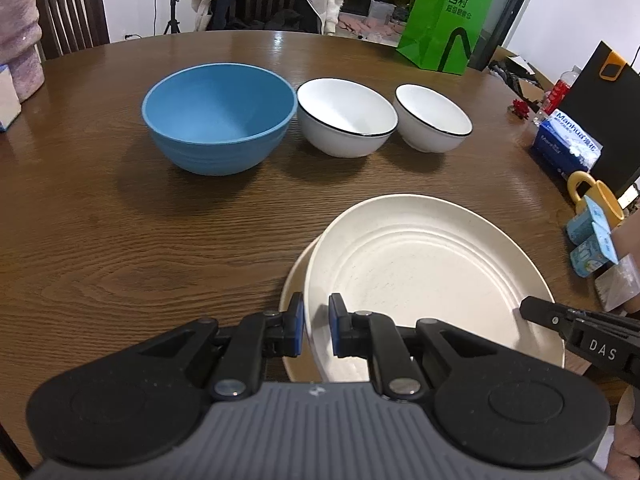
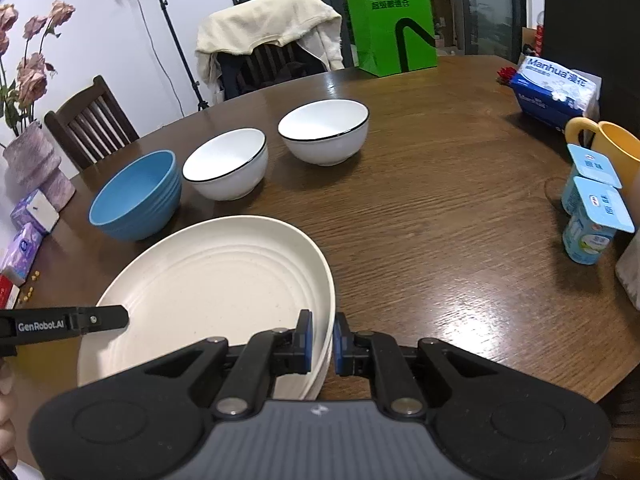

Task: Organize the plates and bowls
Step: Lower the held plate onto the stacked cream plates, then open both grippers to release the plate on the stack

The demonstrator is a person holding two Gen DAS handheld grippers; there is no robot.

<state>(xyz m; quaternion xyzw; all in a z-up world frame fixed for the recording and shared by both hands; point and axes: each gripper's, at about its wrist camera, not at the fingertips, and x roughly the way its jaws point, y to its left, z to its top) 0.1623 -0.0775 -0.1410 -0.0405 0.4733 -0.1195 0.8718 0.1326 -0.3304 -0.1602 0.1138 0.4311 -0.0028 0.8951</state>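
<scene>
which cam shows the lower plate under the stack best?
Left wrist. The lower plate shows as a crescent past the top plate. Right wrist shows only stacked rim edges by the jaws.

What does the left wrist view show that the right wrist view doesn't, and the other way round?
Only the left wrist view shows a second plate edge peeking out under the top plate, and the left gripper clamped on the top plate's near-left rim.

Only the right wrist view shows the pink flowers, the purple packets, and the right gripper clamped on the plate's right rim.

Both share the blue bowl, two white bowls, green bag, yellow mug and yogurt cups on the wooden table.
</scene>
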